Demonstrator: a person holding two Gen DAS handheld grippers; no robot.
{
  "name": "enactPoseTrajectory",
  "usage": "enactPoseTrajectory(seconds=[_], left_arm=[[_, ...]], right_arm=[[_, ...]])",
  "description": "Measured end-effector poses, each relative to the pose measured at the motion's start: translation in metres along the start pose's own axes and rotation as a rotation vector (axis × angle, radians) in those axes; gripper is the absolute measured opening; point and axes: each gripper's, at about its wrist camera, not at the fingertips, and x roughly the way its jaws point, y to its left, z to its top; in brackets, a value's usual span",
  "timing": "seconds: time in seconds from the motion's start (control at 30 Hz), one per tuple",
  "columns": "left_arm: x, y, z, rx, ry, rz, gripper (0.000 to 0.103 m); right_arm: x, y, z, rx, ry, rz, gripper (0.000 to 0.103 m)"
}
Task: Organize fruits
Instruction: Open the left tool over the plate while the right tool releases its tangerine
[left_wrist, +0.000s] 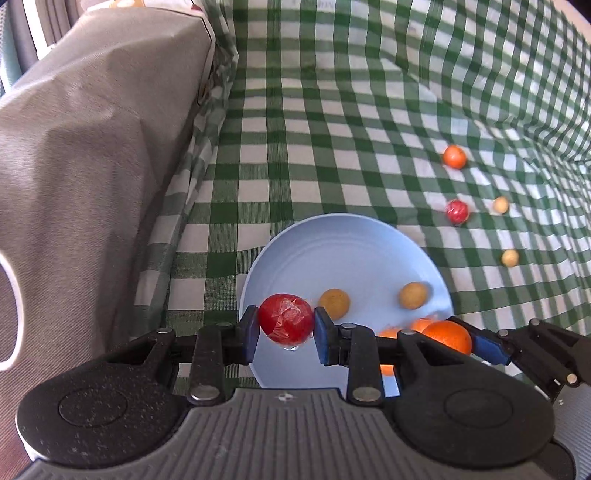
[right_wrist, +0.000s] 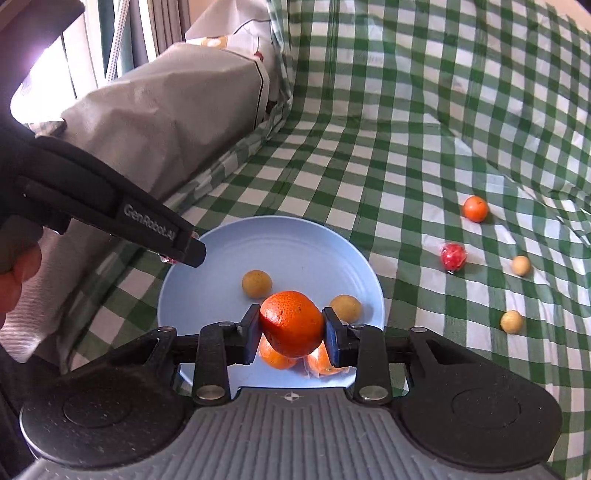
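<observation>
Over checked cloth (left_wrist: 332, 129) and blue plate (left_wrist: 351, 251), left gripper (left_wrist: 285, 326) jaws clamped on red fruit (left_wrist: 285, 324), right gripper (right_wrist: 291, 328) jaws on orange (right_wrist: 291, 324).

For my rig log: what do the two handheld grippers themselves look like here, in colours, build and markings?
Both are matte black linkage grippers with silver rivets, speckled round side housings and a grey ribbed base bearing a small crosshair mark. The left gripper and right gripper have blue-faced finger pads. White "GenRobot.AI" lettering runs along the left one's body. No cables show.
</observation>
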Motion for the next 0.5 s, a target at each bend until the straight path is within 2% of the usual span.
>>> enactPoseTrajectory(seconds=[0.3, 0.33, 0.37, 0.4, 0.43, 0.47, 0.5], left_arm=[[0.028, -0.003, 0.005, 0.036, 0.037, 0.031, 0.035], [0.03, -0.003, 0.006, 0.039, 0.039, 0.031, 0.039], [0.031, -0.003, 0.006, 0.044, 0.04, 0.023, 0.056], [0.029, -0.002, 0.007, 0.045, 0.037, 0.017, 0.069], [0.025, -0.002, 0.007, 0.038, 0.024, 0.018, 0.093], [0.018, -0.002, 0.006, 0.03, -0.001, 0.02, 0.103], [0.01, -0.002, 0.004, 0.027, -0.032, 0.015, 0.102]], right_arm=[[0.027, 0.0, 0.003, -0.044, 0.026, 0.0, 0.036], [0.03, 0.001, 0.003, -0.05, 0.03, -0.004, 0.036], [0.033, 0.001, 0.004, -0.055, 0.034, -0.004, 0.037], [0.035, 0.0, 0.004, -0.062, 0.042, 0.001, 0.037], [0.037, 0.0, 0.004, -0.065, 0.051, 0.005, 0.039], [0.037, -0.001, 0.005, -0.066, 0.052, 0.009, 0.043], [0.035, -0.001, 0.006, -0.063, 0.049, 0.008, 0.056]])
